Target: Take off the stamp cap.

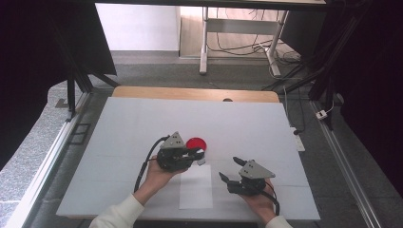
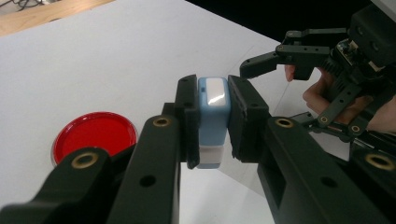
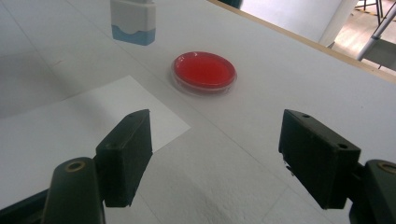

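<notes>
Small blue and white stamp [image 2: 213,119], squeezed tight between the two black jaws of the left gripper [image 1: 199,156]. Held up off the desk [image 1: 142,123], not lying on it. Just beside the round red ink pad [image 1: 196,144], and close to the far edge of the white sheet of paper [image 1: 196,190].

Seen from the right gripper view too: stamp [image 3: 133,21] hanging at the top, red ink pad [image 3: 204,71] a little to its side, paper [image 3: 70,126] lower down.

Right gripper [image 3: 215,154] wide apart, with nothing in it. Waiting near the paper's right edge, well clear of the stamp.

Looks like stamping work, with the stamp ready and no mark on the paper yet.

How to do this bit well:
- Keep the squeeze on the stamp firm, so no slipping.
- Turn the stamping face flat toward the pad. Hard to tell from here which end that is, so check first.
- Come straight down onto the middle of the red, not the clear rim.
- Press softly and lift straight up, so the pad does not slide.
- Then move over the paper and press down flat, with no wiggle, for a clean mark.
- Maybe rest the free right gripper on the paper to stop it from sliding.
</notes>
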The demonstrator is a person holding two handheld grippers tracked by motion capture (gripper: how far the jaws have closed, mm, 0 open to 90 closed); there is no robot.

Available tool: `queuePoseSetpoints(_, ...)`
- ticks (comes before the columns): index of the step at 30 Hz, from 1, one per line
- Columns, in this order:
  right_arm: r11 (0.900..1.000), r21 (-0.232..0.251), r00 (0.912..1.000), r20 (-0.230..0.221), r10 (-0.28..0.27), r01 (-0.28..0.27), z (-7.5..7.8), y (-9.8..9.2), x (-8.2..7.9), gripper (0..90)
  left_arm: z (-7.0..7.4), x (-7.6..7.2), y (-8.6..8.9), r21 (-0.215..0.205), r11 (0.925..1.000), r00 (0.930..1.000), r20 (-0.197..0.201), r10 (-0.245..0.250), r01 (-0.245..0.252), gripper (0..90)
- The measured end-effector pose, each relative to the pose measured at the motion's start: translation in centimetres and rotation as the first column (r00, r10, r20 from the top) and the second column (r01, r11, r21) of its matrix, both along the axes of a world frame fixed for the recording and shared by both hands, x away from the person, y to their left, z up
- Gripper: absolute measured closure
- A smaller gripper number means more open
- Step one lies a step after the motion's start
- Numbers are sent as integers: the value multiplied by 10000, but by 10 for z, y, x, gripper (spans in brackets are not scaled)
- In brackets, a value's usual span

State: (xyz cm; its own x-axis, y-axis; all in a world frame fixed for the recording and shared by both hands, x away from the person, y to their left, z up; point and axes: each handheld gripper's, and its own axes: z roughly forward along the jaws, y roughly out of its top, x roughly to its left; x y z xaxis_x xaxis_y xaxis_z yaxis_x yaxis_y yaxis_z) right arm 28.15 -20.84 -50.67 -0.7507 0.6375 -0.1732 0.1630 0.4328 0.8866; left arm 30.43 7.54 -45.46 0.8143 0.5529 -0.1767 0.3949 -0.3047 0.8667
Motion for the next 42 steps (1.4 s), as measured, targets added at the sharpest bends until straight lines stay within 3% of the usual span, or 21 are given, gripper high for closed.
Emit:
queuePoseSetpoints(15,10000,83,9998,208,-52,50,2,14,-1,264,-1,0,-3,-3,10000,10000,-15,-52,52,745)
queuePoseSetpoints(42,9985,144,9986,128,520,-522,-2,49,-2,289,-1,-2,-5,-176,9998,9999,47,-125,126,749)
